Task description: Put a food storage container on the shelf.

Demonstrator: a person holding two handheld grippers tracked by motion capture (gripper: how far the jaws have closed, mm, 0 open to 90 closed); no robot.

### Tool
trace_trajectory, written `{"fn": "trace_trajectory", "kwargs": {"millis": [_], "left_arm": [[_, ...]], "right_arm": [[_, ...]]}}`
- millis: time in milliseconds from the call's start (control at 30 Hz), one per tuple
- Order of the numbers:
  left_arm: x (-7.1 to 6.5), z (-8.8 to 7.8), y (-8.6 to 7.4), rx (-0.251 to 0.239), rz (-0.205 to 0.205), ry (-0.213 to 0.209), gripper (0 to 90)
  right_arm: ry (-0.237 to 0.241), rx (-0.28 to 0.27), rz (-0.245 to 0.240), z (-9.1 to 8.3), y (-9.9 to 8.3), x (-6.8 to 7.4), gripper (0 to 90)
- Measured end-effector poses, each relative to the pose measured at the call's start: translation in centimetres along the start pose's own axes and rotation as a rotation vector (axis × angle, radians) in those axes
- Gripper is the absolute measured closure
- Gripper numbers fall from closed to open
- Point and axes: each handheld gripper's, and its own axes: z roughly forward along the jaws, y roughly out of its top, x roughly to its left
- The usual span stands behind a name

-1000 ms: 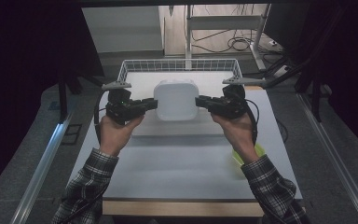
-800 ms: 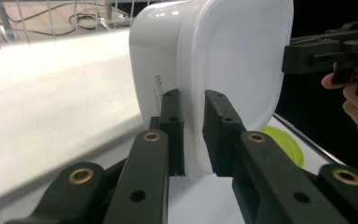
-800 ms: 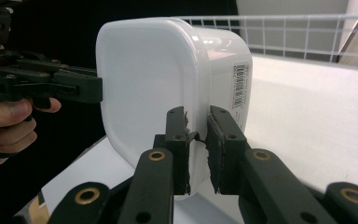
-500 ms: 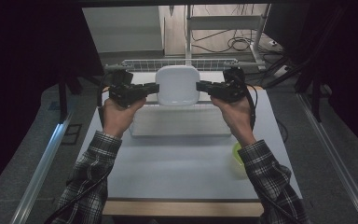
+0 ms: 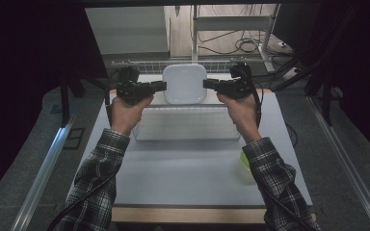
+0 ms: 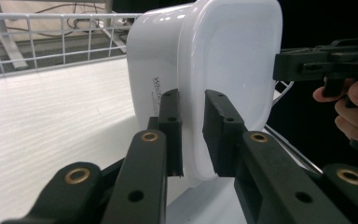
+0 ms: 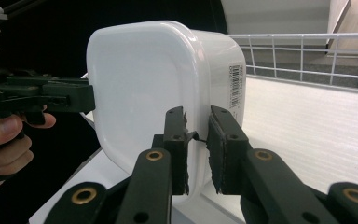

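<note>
A white plastic container (image 5: 184, 84) with rounded corners hangs in the air between my two grippers, its opening turned toward the high view. My left gripper (image 5: 160, 87) is shut on the rim of its left side, and the rim sits pinched between the pads in the left gripper view (image 6: 193, 100). My right gripper (image 5: 208, 85) is shut on the rim opposite (image 7: 198, 116). The container's wall (image 7: 140, 84) carries a barcode label. It floats over a white wire basket (image 5: 149, 65) at the table's far end.
The basket's wire wall (image 6: 51, 32) rises behind a white ribbed floor (image 7: 317, 126). A pale rectangular panel (image 5: 185, 124) lies below the container on the near side. A yellow-green object (image 5: 244, 161) rests by the right forearm. Dark stands and cables flank the table.
Both hands have carried the container away from the person toward the far basket and slightly up. Both grips stay the same.
</note>
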Motion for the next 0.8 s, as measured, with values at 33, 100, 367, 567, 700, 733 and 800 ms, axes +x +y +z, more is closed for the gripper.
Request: {"fn": "trace_trajectory", "kwargs": {"millis": [33,100,367,567,700,733,800], "left_arm": [[0.0,0.0,0.0,-0.004,0.002,0.001,77.3],[0.1,0.1,0.0,-0.012,0.004,-0.003,74.9],[0.1,0.6,0.1,-0.030,0.026,0.013,66.3],[0.0,1.1,0.2,-0.036,0.060,0.055,62.0],[0.1,1.5,0.3,-0.039,0.064,0.074,62.0],[0.1,1.6,0.3,-0.037,0.067,0.079,62.4],[0.2,1.6,0.3,-0.041,0.060,0.075,62.3]], "right_arm": [[0.000,0.002,0.003,0.0,0.0,0.0,77.6],[0.003,0.005,0.008,0.1,0.1,-0.1,77.1],[-0.020,0.005,-0.023,0.8,0.5,0.2,70.6],[-0.052,0.006,-0.056,1.3,0.7,0.4,67.8],[-0.077,0.006,-0.075,1.9,0.8,0.4,64.4],[-0.080,0.005,-0.073,2.0,0.8,0.4,63.6],[-0.082,0.002,-0.073,2.1,0.8,0.4,62.8]]}}
